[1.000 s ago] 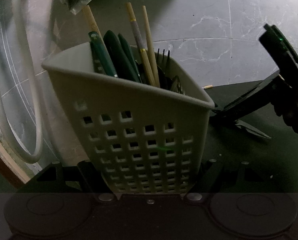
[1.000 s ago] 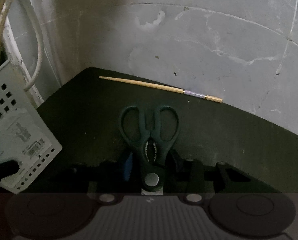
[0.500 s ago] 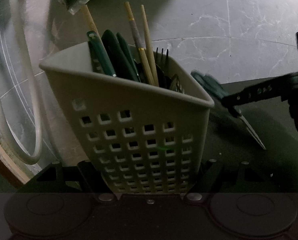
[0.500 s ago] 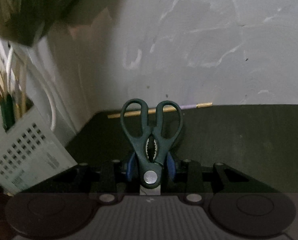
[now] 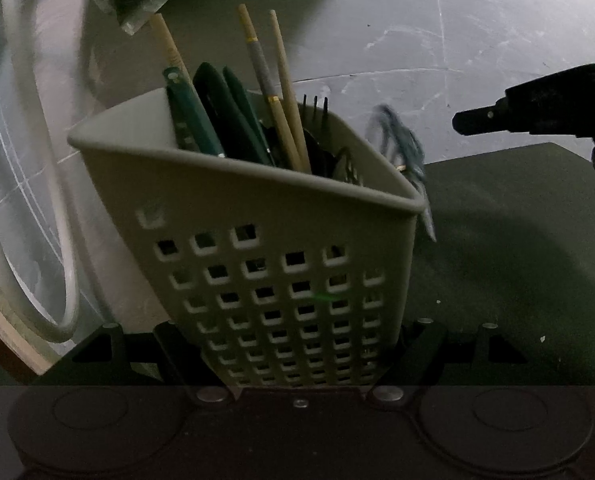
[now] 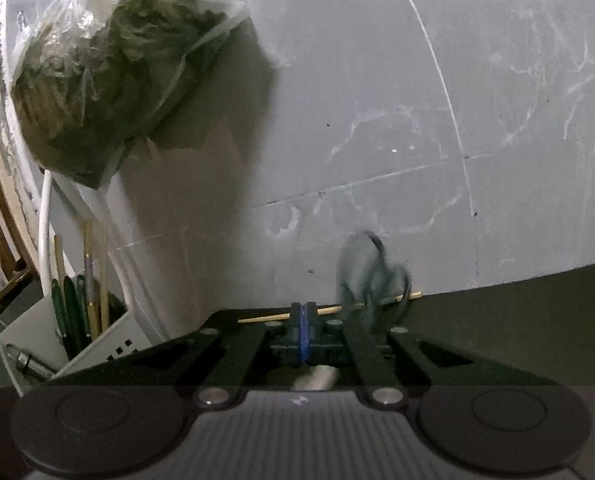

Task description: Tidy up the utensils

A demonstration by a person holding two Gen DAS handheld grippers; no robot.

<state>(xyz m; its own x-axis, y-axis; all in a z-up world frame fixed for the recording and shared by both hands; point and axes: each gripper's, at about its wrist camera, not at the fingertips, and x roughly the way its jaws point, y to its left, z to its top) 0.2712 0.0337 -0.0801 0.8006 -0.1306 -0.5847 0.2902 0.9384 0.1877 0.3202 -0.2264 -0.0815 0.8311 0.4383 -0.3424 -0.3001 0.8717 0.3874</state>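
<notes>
The scissors [image 5: 401, 148] were dark green-handled and smeared by motion blur. Their two loops sat up at about 1 o'clock in the left wrist view and the pale blade pointed down past the right corner of the basket [image 5: 257, 208]. Whether they touched that corner could not be told. In the right wrist view they showed as a grey-green smudge just to the 2 o'clock side of the right gripper [image 6: 303, 332], outside its fingers.

Those fingers were pressed together, blue pad against blue pad, with nothing between them.

The basket was a pale grey plastic caddy with rounded corners and rows of square holes in its wall (a label was stuck on one side). It was tilted. The left gripper [image 5: 297, 340] held it, with the fingers pinching its lower end from either side.

Standing in it were several wooden chopsticks [image 5: 257, 60], one of them with a grey band. Beside them were flat dark green handles [image 5: 217, 112] and a black fork [image 5: 315, 106], tines up.

One more loose chopstick [image 6: 263, 318] lay on the dark table [image 5: 517, 240], just beyond the right gripper's fingertips.

Behind everything was a grey marbled wall [image 6: 417, 80]. A clear bag of leafy greens [image 6: 109, 72] was at 10 o'clock, and a white hose [image 5: 57, 240] looped at 9 o'clock.
</notes>
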